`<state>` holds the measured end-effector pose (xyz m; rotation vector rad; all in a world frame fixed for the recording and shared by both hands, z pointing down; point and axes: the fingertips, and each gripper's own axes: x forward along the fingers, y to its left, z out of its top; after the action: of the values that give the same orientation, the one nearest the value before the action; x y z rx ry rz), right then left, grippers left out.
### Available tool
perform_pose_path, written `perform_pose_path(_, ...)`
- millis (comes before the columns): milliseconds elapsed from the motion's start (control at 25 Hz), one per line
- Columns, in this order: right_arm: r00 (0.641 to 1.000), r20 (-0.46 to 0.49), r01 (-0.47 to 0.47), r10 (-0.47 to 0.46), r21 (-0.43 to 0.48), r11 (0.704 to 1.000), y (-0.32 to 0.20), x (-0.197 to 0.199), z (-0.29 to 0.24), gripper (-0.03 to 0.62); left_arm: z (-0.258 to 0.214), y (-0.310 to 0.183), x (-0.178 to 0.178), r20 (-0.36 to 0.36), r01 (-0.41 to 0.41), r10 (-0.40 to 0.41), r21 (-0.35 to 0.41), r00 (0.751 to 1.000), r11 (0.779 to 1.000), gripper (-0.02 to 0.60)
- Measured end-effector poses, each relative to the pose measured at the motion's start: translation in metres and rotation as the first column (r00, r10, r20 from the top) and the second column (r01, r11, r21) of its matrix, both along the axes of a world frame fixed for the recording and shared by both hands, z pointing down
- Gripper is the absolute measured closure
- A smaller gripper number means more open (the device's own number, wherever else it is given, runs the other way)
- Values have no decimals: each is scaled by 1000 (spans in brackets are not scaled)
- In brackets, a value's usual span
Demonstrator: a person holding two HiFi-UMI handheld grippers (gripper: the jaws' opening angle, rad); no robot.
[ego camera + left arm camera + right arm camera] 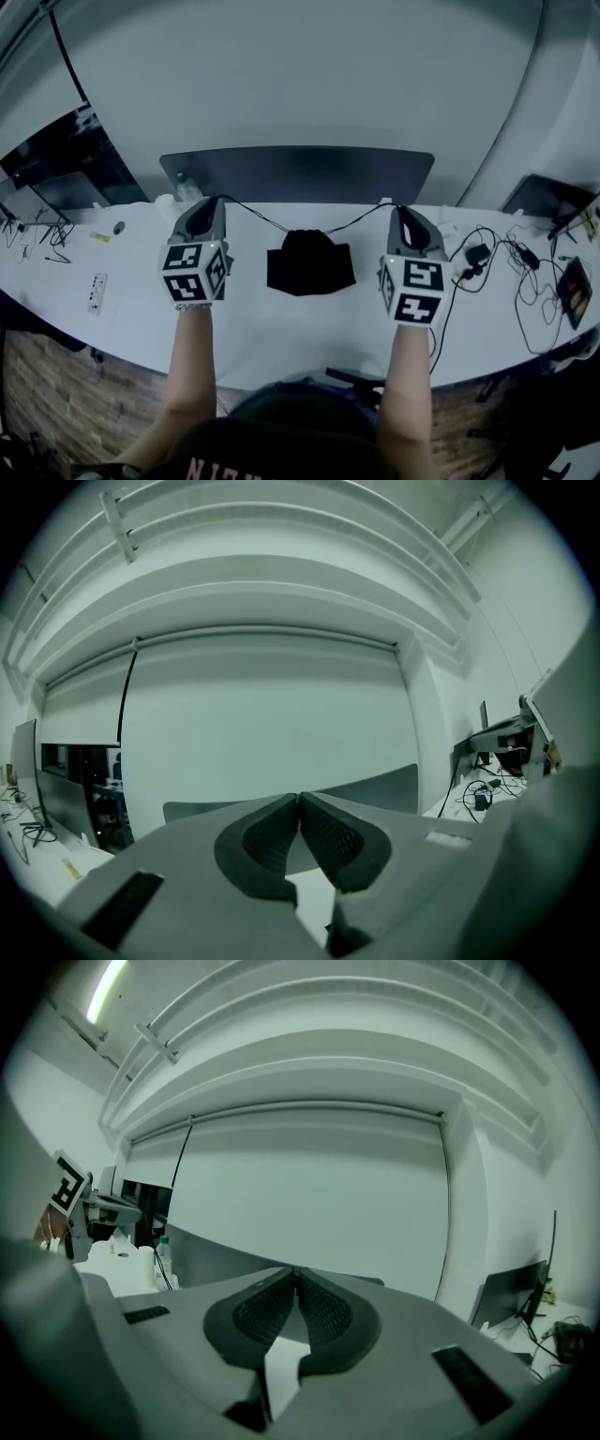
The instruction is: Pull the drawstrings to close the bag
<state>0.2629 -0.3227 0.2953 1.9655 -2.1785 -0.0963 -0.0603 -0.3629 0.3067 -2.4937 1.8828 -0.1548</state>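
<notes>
Left gripper (217, 201), right gripper (397, 209) level, jaws together

Black fabric bag (310, 264) lies flat mid white table (281, 328), mouth bunched narrow at the far edge. Left drawstring (253, 215) and right drawstring (361, 217) run out from the mouth, near-straight, diverging to either side.

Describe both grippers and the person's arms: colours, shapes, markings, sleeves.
The left gripper and right gripper are grey tapered shells with dark, grid-textured pads. Each carries a white cube bearing black square markers. The forearms have no sleeves on them; the person wears a dark top with pale lettering.
</notes>
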Motion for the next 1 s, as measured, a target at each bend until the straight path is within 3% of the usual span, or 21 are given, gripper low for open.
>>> perform_pose_path(200,999,-32,45,-42,101,994,2,-16,-12,585,-20,8,16,20,-17,14,130,1000,991,569)
perform_pose_path(440,997,-61,65,-53,219,974,7,-27,-28,585,-48,22,26,28,-31,23,321,999,946,569)
perform_pose_path(600,995,-74,82,-64,278,957,14,-32,-37,585,-52,29,25,28,-31,23,358,999,933,569)
perform_pose_path(1000,995,-76,79,-59,290,954,17,-30,-41,586,-64,35,27,6,-25,25,398,1000,917,569)
